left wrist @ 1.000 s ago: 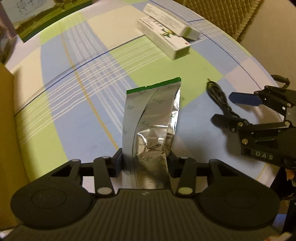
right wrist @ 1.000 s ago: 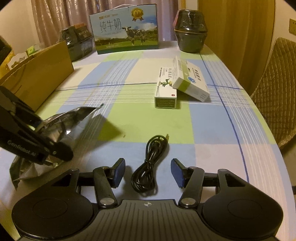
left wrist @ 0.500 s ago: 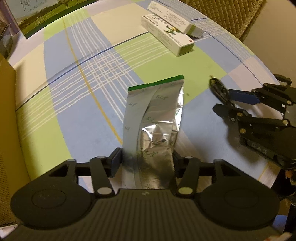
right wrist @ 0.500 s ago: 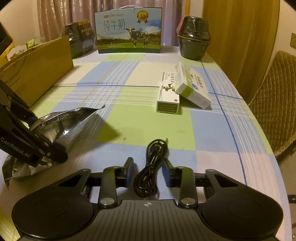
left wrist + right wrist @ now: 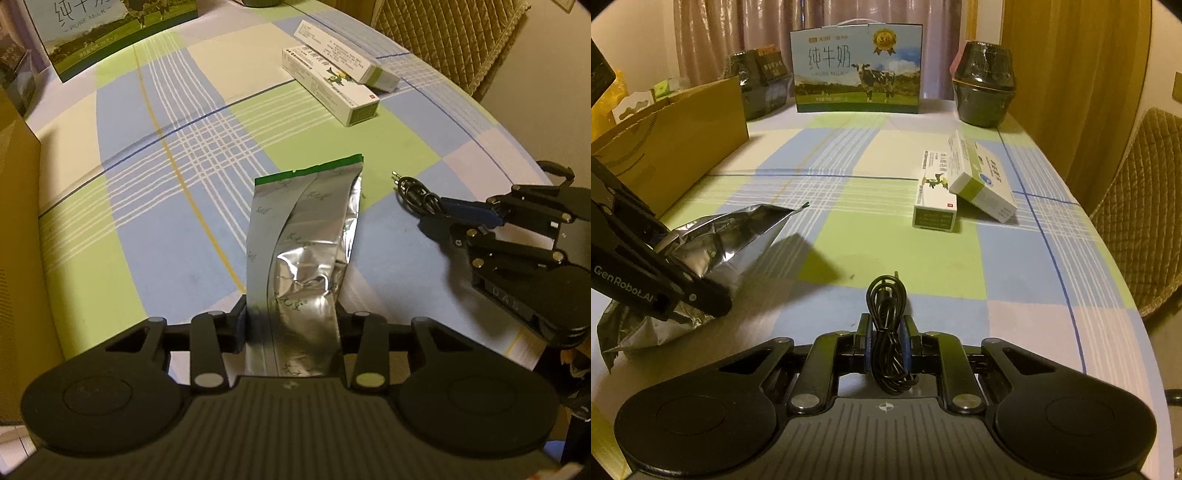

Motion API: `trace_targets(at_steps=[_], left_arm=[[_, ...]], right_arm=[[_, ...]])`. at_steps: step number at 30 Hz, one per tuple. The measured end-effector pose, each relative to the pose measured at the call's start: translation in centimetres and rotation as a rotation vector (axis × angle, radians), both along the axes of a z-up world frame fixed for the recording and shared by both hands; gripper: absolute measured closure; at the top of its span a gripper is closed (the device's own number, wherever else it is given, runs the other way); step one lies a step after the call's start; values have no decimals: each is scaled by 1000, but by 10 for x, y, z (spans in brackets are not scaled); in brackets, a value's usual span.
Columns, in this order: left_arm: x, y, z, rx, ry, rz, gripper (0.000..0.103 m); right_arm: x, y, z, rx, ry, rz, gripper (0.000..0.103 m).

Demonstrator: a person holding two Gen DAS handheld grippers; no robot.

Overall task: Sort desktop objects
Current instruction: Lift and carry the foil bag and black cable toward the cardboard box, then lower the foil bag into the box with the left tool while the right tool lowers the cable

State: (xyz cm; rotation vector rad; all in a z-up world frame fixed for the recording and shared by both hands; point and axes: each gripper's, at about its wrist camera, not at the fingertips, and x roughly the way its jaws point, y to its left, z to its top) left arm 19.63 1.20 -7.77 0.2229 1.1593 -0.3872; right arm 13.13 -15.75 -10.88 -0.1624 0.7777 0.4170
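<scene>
- Two grippers, both loaded.
- Right gripper (image 5: pixel 886 341) now clamped tight on black coiled cable (image 5: pixel 888 332); a second ago spread wide either side of it, half a second ago half closed.
- Cable bundle standing between the blue pads, plug end (image 5: pixel 896 274) pointing away over the counter (image 5: pixel 1015 325).
- Left gripper (image 5: pixel 291 321) pinching silver foil pouch (image 5: pixel 303 258) around its lower part, same hold as in the earlier frames; green-edged top (image 5: pixel 310 169) pointing away.
- Seen from the right wrist, pouch (image 5: pixel 713 247) tilted, crumpled lower end near the counter edge on the left, shadow on the plaid cloth beside it.
- Farther out, two medicine boxes (image 5: pixel 960 188) unmoved, the wider one leaning on the narrow one.
- On the left side, brown cardboard box (image 5: pixel 676 147).
- At the far end, milk carton case (image 5: pixel 857 70), dark jar (image 5: pixel 983 86) to its right, dark tins (image 5: pixel 757 85) to its left.
</scene>
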Motion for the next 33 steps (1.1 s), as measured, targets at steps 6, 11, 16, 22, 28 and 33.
trace_targets(at_steps=[6,11,16,22,28,33], left_arm=[[-5,1,10,-1,-7,3,67],[-10,7,21,-19,-5,29,67],[-21,13,37,-26,-19,44,67],[-37,26,61,-24,-60,73,67],[-52,43,84,-33,-100,108,67],[-61,57,104,-36,-132,131,67]], right_arm=[[-5,-1,7,24,-10,-8,91],[-13,-3,19,60,-19,-25,91],[-25,2,38,95,-34,-24,91],[-39,13,60,121,-56,-6,91],[-49,33,87,144,-93,34,91],[-54,52,105,149,-123,74,91]])
